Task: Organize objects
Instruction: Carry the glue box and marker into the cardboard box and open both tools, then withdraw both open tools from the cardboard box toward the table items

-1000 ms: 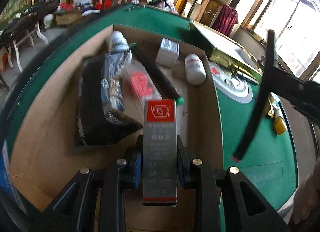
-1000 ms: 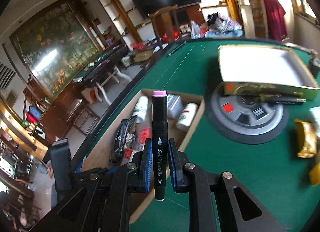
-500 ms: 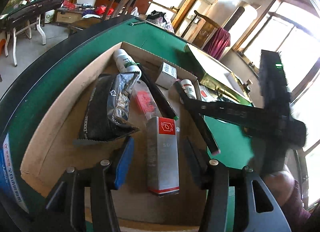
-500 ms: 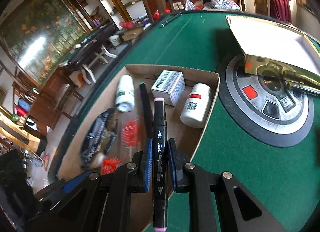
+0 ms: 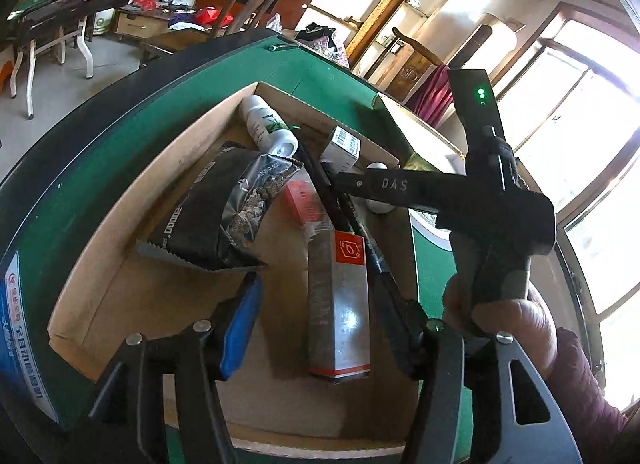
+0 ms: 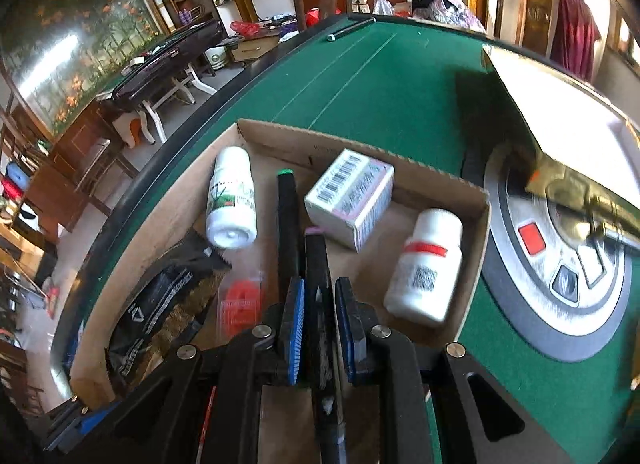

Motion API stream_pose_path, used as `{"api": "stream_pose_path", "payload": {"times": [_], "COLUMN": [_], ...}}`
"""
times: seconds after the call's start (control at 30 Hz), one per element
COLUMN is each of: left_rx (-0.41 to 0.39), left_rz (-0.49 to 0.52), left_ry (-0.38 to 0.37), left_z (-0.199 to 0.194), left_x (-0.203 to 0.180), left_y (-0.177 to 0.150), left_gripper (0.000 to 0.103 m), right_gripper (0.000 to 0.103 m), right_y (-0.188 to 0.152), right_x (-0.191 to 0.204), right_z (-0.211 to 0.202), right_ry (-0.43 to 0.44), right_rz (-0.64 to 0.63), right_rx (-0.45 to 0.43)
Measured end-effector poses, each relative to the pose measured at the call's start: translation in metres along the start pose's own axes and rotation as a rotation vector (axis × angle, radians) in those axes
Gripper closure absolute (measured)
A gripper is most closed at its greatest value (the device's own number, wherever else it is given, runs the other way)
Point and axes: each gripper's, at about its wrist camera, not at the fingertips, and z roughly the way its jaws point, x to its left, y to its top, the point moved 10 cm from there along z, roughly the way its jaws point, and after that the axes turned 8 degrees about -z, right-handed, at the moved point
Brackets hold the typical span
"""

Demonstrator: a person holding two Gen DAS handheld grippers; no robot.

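The left claw [image 5: 316, 324], jaws just opened, straddles the grey-and-red carton [image 5: 338, 304] lying in the cardboard box [image 5: 160, 304].

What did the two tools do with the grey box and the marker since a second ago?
The left tool has just been opening and let the grey box go into the cardboard box. The right tool lowered its pink-capped marker over the box. Bottles and pouch stayed put.

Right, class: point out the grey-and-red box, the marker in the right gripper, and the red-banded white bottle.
Grey-and-red box [image 5: 338, 304]: left wrist view, on its grey top face.
Marker [image 6: 317, 260]: right wrist view, on the black barrel just ahead of the pads.
White bottle [image 6: 426, 264]: right wrist view, on its body below the red band.
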Motion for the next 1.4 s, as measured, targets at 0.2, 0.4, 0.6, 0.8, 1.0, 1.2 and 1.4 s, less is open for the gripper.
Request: {"api": "stream_pose_path", "payload": {"times": [0.2, 0.4, 0.6, 0.8, 1.0, 1.2, 1.4], "left_rx": [-0.012, -0.030, -0.071, -0.043, 0.014, -0.002, 0.108], "left_rz": [-0.018, -0.042, -0.047, 0.031, 0.072, 0.146, 0.171], "left_ry": [0.002, -0.001, -0.018, -0.018, -0.003, 0.193, 0.286], "left_z": [-0.006, -0.017, -0.032, -0.022, -0.006, 0.008, 0.041], "left_x": [0.003, 0.005, -0.005, -0.038, -0.056, -0.046, -0.030], "left_y": [0.002, 0.005, 0.008, -0.007, -0.024, -0.026, -0.040], "left_gripper": [0.030, 0.025, 0.022, 0.018, 0.018, 0.018, 0.076], "right_gripper": [0.051, 0.017, 0.012, 0.009, 0.009, 0.009, 0.009], "right_y": [-0.001, -0.016, -0.050, -0.104, -0.158, -0.187, -0.202], "right_x": [-0.010, -0.035, -0.092, -0.174, -0.232, -0.272, -0.287], "right_z": [-0.025, -0.082, -0.137, -0.181, -0.193, -0.205, -0.200], "right_ry": [0.025, -0.050, -0.205, -0.311, -0.244, -0.254, -0.236], "right_rz": [0.065, 0.077, 0.097, 0.259, 0.472, 0.595, 0.651], "right_rx": [-0.041, -0.147, -0.217, -0.263, -0.260, -0.297, -0.306]}}
